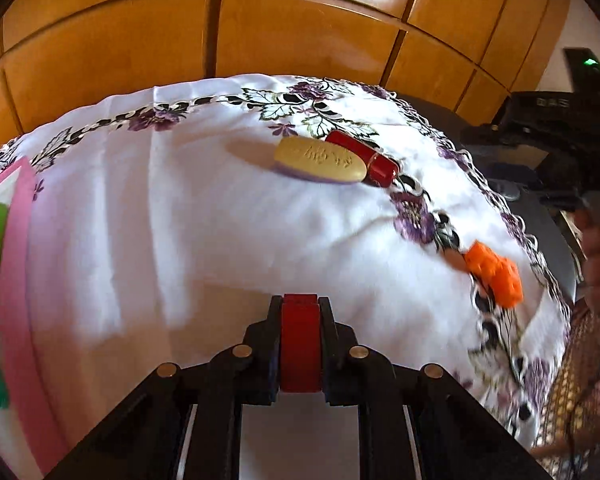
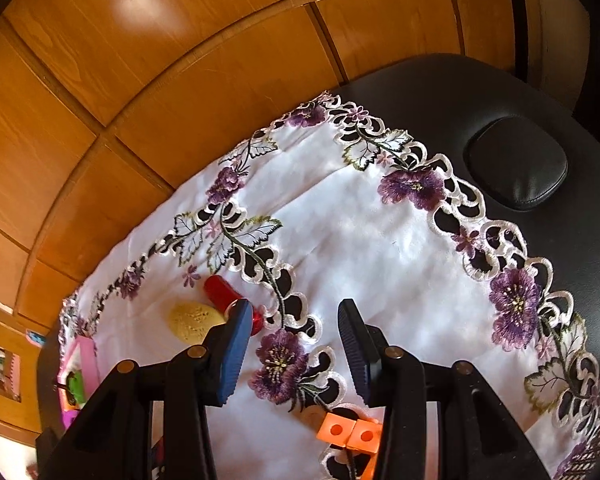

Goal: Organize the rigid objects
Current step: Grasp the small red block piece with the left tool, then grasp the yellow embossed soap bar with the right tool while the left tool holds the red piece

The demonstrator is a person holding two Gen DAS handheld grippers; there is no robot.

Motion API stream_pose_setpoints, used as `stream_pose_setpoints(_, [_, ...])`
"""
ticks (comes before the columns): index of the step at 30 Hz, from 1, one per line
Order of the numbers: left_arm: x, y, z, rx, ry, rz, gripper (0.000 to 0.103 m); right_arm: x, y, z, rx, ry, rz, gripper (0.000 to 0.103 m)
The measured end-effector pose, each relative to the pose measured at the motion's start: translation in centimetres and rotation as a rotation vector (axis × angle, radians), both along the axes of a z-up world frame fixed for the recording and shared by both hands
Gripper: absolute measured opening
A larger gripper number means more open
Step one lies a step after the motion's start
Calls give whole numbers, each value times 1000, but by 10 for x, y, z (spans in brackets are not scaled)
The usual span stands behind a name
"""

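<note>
My left gripper point(image 1: 300, 312) is shut on a red block point(image 1: 300, 344) and holds it above the white embroidered cloth point(image 1: 188, 216). A yellow oval object point(image 1: 320, 159) lies on the cloth beside a dark red cylinder point(image 1: 364, 158). An orange block piece point(image 1: 496, 274) sits near the cloth's right border. My right gripper point(image 2: 296, 320) is open and empty above the cloth point(image 2: 380, 248). In the right wrist view the orange blocks point(image 2: 350, 436) lie just below its fingers, with the yellow oval point(image 2: 194, 320) and the red cylinder point(image 2: 222, 292) to its left.
A pink tray point(image 1: 18, 280) holding green items stands at the cloth's left edge; it also shows in the right wrist view point(image 2: 86, 364). The black padded table point(image 2: 500, 92) extends beyond the cloth. A wooden panelled wall point(image 1: 260, 32) stands behind.
</note>
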State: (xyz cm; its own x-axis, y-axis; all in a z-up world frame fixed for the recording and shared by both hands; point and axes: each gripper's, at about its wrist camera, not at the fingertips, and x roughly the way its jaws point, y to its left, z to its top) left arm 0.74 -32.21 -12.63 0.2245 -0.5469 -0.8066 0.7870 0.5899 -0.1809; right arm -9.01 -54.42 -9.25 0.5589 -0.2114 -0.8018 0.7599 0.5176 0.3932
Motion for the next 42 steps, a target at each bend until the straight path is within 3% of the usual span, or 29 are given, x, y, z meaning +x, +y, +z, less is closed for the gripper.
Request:
stream_pose_setpoints(7, [-13, 20, 0, -8, -19, -16, 15, 2, 1, -3, -15, 30, 5, 45])
stream_pose_setpoints(15, [-36, 28, -4, 0, -156, -52, 15, 15, 10, -7, 5, 24, 93, 45])
stream_pose_setpoints(18, [-38, 29, -5, -3, -175, -55, 15, 28, 24, -10, 10, 37, 187, 45])
stream_pose_setpoints(23, [-41, 30, -7, -10, -199, -58, 15, 64, 66, -9, -116, 99, 407, 45])
stream_pose_setpoints(28, [-37, 32, -7, -37, -167, -58, 15, 119, 106, -12, -322, 211, 682, 45])
stream_pose_setpoints(33, [-34, 35, -7, -62, -139, -57, 15, 165, 118, -34, -412, 373, 866, 45])
stream_pose_setpoints(36, [-31, 36, -7, -76, -119, -56, 15, 179, 119, -42, -471, 431, 893, 47])
stream_pose_setpoints(42, [-28, 39, -8, -95, -96, -54, 15, 188, 107, -56, -441, 474, 900, 50])
